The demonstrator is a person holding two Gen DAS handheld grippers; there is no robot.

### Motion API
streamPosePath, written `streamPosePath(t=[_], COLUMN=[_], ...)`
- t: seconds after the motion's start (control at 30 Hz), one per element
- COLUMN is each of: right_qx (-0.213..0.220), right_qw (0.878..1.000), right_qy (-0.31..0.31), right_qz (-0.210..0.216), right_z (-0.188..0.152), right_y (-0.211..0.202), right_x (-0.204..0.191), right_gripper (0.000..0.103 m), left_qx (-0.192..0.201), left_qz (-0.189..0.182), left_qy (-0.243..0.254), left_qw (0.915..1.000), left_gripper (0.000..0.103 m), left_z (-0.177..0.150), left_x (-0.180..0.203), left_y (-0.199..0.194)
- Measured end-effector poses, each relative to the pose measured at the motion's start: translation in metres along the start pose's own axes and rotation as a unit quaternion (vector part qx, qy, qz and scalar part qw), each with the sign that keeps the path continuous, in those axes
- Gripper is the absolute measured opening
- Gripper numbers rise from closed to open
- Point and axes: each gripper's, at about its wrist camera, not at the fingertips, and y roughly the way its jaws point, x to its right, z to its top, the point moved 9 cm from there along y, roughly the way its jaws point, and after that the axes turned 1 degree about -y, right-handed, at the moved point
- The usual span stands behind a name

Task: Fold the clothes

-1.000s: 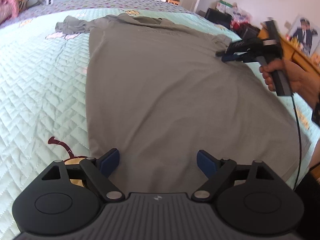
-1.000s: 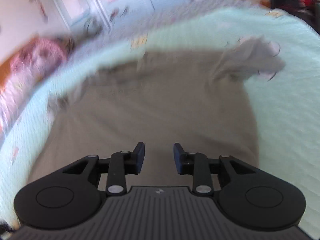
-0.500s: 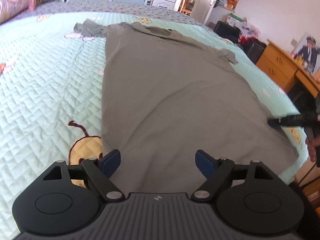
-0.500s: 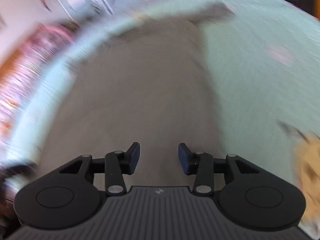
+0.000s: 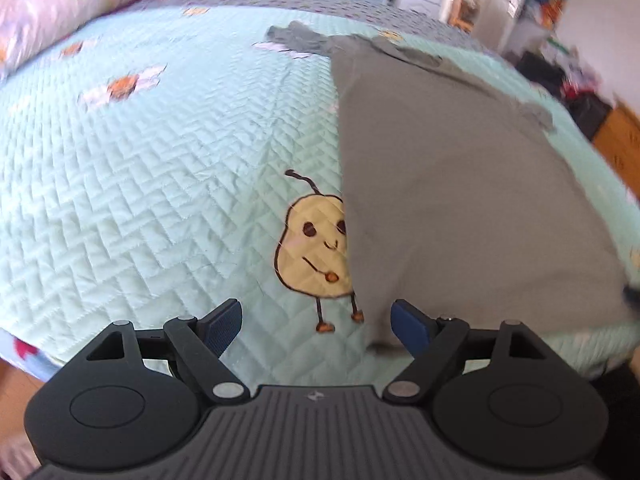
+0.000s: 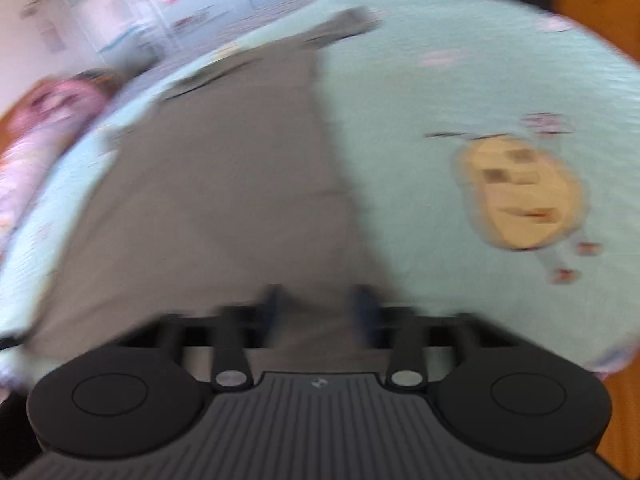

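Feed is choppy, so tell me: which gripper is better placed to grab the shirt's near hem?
Right gripper, probably: open and centred over the shirt. Left gripper, open, mostly faces bare quilt.

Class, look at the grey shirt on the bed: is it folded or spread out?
Spread out. The grey shirt lies flat in one layer on the quilt, its sleeve stretched sideways at the far end; no fold shows.

shirt (image 5: pixel 460 184) on bedspread (image 5: pixel 160 160), pear figure (image 5: pixel 316 248) beside

Blurred tongs (image 6: pixel 318 306) over grey shirt (image 6: pixel 224 184)
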Motion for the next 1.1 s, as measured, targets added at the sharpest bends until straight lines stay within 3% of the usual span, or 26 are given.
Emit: streamPosePath(t=[0.03,0.1,0.13,0.2,0.27,0.4,0.6,0.77,0.93,1.03,1.1], right_qx=[0.008,0.029,0.039,0.035,0.027,0.014,0.022,0.029,0.021,0.024,0.028], right_qw=[0.999,0.997,0.993,0.979,0.959,0.912,0.876,0.836,0.819,0.808,0.806], right_qy=[0.007,-0.072,-0.111,-0.199,-0.28,-0.409,-0.482,-0.547,-0.573,-0.587,-0.59], right_qz=[-0.032,-0.023,-0.018,0.038,0.044,0.032,0.019,0.009,0.025,0.036,0.038], right_z=[0.003,0.0,-0.002,-0.013,-0.033,-0.069,-0.082,-0.091,-0.094,-0.096,-0.095], right_y=[-0.007,-0.023,-0.031,-0.035,-0.037,-0.042,-0.03,-0.01,-0.006,-0.005,-0.005], right_x=[0.006,-0.021,-0.034,-0.074,-0.096,-0.115,-0.113,-0.118,-0.12,-0.123,-0.124], right_gripper=[0.017,0.032,0.034,0.037,0.037,0.038,0.049,0.048,0.043,0.028,0.007], left_qx=[0.007,0.021,0.026,0.038,0.05,0.038,0.021,0.012,0.011,0.001,-0.007], left_qz=[0.002,-0.001,-0.002,-0.004,-0.01,-0.032,-0.065,-0.085,-0.098,-0.111,-0.115], left_qy=[0.026,0.087,0.119,0.177,0.223,0.262,0.298,0.314,0.336,0.338,0.341], left_qw=[0.9996,0.996,0.9925,0.9834,0.9734,0.9638,0.9522,0.9455,0.9366,0.9345,0.933], left_gripper=[0.085,0.085,0.085,0.085,0.085,0.085,0.085,0.085,0.085,0.085,0.085], left_z=[-0.001,-0.005,-0.008,-0.01,-0.011,-0.017,-0.026,-0.026,-0.027,-0.031,-0.036], left_x=[0.006,0.023,0.033,0.059,0.083,0.118,0.157,0.188,0.216,0.227,0.232], left_y=[-0.004,-0.012,-0.014,-0.013,-0.01,0.0,0.01,0.016,0.021,0.023,0.024])
